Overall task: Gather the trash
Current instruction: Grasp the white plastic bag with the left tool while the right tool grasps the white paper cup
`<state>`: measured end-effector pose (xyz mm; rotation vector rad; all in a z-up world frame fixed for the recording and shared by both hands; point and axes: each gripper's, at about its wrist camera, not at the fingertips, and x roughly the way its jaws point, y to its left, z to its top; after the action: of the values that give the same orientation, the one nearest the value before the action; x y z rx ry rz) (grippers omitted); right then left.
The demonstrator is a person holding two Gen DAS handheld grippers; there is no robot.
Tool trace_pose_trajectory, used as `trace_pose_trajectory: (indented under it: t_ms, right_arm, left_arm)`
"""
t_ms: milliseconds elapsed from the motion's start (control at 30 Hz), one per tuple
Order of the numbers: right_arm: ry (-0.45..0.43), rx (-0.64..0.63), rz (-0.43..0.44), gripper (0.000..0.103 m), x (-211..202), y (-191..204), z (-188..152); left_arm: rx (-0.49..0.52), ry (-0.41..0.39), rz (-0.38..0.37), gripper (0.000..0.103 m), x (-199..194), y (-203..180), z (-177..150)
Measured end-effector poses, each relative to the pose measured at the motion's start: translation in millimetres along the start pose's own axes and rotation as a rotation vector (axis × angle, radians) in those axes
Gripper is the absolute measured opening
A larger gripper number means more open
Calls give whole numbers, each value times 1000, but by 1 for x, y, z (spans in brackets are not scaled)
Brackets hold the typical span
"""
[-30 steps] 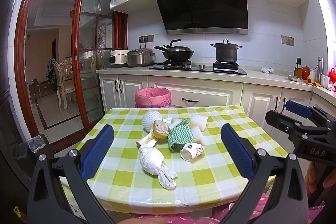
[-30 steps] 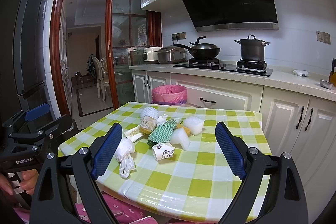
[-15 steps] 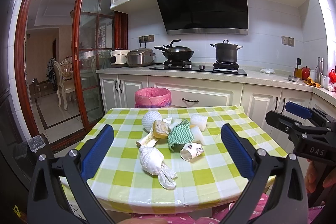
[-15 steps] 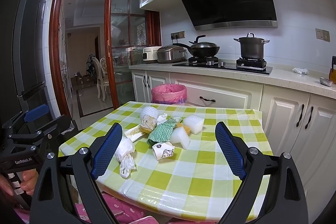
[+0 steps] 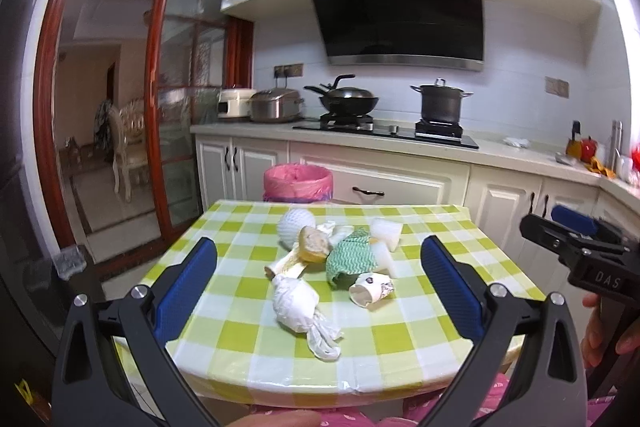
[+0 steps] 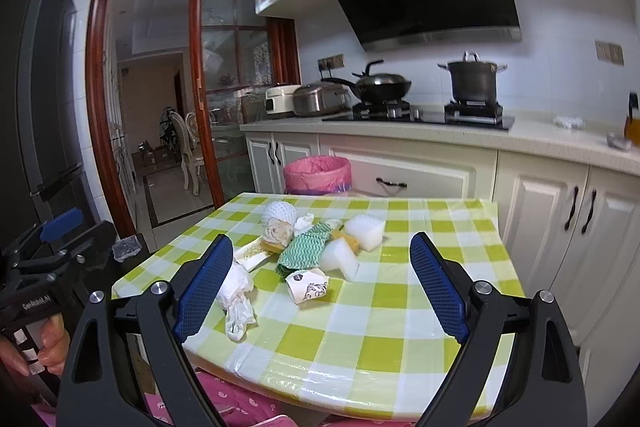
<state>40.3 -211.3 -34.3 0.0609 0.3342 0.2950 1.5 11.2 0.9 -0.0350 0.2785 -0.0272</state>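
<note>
Left wrist view: tabletop [image 5: 224, 339] with green-and-white check cloth, trash pile sitting mid-surface. Pink-lined bin [image 5: 298, 182] stands behind the far edge, lower part hidden by the tabletop. Left gripper [image 5: 318, 293] spread wide, nothing between the fingers, held short of the near edge. Right gripper [image 6: 322, 291] likewise released and empty; in the left view only its body shows at far right, cut off by the frame. Tied white plastic bag [image 5: 298, 307] is nearest, long axis running near-to-far, knotted tail pointing toward the camera and slightly right. Green patterned cloth [image 5: 350, 259] crumpled mid-pile, partly covering something beneath it that I can't make out. White foam blocks [image 6: 348, 247] just right of the cloth. Crushed paper cup [image 5: 370, 291] lies on its side, mouth facing near-left.
</note>
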Motion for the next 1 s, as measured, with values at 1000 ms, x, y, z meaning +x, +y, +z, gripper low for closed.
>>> trace_pose_trajectory:
  t_ms: [1000]
  right_arm:
    - [429, 158, 36, 85, 218, -35, -56]
  left_arm:
    - [-169, 510, 110, 98, 236, 58, -93]
